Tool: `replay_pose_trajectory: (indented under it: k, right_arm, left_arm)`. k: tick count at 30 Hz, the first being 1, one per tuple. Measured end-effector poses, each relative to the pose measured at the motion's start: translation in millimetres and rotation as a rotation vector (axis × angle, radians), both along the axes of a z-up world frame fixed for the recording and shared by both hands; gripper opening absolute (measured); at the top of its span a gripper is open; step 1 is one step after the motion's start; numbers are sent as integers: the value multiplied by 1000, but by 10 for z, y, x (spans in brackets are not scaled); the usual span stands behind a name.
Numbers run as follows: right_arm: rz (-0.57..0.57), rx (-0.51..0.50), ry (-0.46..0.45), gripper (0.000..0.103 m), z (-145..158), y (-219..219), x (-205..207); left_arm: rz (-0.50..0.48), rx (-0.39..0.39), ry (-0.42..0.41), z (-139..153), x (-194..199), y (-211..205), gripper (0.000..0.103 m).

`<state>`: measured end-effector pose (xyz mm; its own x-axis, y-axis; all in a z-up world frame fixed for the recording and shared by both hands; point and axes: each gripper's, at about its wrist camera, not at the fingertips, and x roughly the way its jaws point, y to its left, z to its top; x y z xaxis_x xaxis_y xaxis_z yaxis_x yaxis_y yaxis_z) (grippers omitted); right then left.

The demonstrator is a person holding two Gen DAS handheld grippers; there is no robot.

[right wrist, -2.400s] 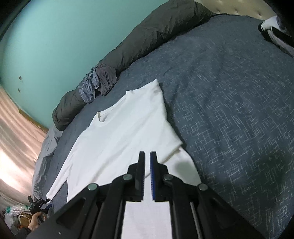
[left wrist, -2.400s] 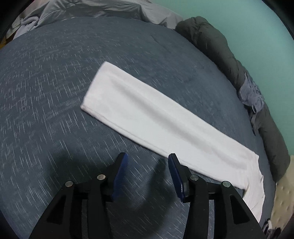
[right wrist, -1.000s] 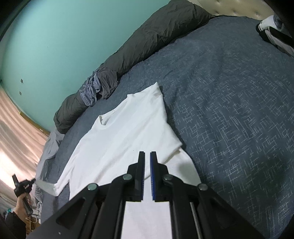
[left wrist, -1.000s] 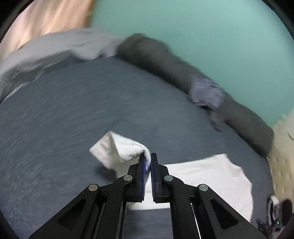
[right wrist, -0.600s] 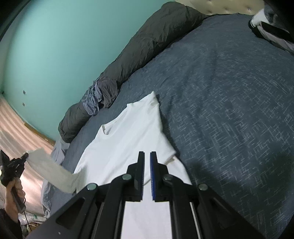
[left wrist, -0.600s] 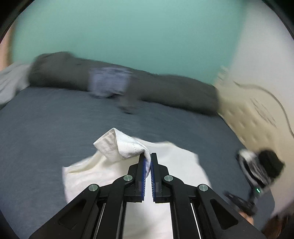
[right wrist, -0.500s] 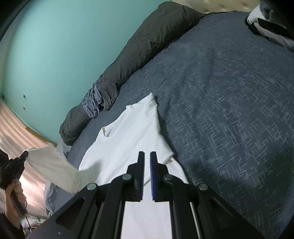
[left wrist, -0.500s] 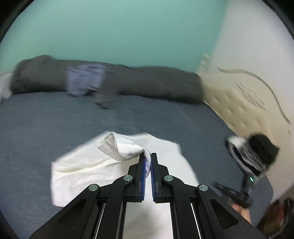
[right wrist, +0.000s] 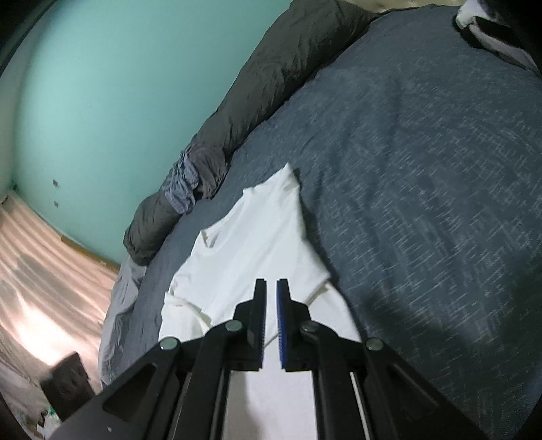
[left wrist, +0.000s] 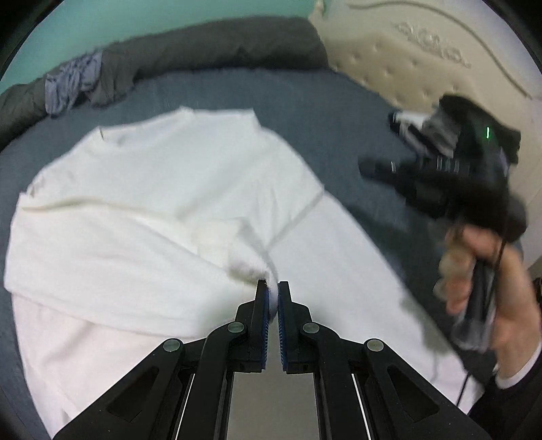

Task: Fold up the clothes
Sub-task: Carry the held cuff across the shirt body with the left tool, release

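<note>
A white long-sleeved shirt (left wrist: 162, 176) lies spread on the dark blue bed (left wrist: 305, 101). My left gripper (left wrist: 272, 287) is shut on the cuff of its sleeve (left wrist: 244, 264), and the sleeve now lies folded across the shirt's body. My right gripper (right wrist: 271, 287) is shut and empty above the shirt's lower part (right wrist: 264, 243). It also shows in the left wrist view (left wrist: 366, 167), held in a hand at the right.
A rolled dark grey duvet (right wrist: 264, 88) with a grey-blue garment (right wrist: 184, 182) on it lines the bed's far edge by the teal wall. A beige padded headboard (left wrist: 423, 57) and a black-and-white garment (right wrist: 491, 30) are at the head end. Light bedding (right wrist: 118, 304) is heaped at the left.
My left gripper has closed on the sleeve cuff, lifted it and swung it over the shirt's body toward the right gripper. My right gripper has stayed almost still.
</note>
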<state>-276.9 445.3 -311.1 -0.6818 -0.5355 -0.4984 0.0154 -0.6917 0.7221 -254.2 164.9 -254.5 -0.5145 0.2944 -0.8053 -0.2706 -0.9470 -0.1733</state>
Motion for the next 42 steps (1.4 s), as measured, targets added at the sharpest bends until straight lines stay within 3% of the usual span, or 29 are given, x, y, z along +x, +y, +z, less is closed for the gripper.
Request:
replay_pose_trajectory:
  k: [5,6,10,15,24,27,39,42]
  right_arm:
    - [84,-3,-31,6,-74,-235,-37]
    - [109,-7,-43,7,-102,-296,-49]
    - [213,-25,-100,34,-233,-552,-96]
    - [295,3,-137,34,-305,-785,-97]
    - [382,52,-156,34,-418,-1040,-67]
    - [390,110,-193,34,-467,-1119,-49]
    - [354,141,-256,33,-487,-1066,303]
    - [350,157,-249,11,-461,-1106,348]
  left_arm:
    - [-22,-9,-23,-84,78,-30,8]
    - [-24,-5,-25,-89,92,-46,13]
    - [-26,25,-37,-93,181,-169,39]
    - [-2,27,-24,-73,324,-397,41]
    - [202,46,-37,-221,461,-1239,41]
    - [249,57,-35,-236,504,-1427,41]
    - [317,124,-11,-241,739,-1842,41]
    - [327,141,-7,-247,801,-1911,41]
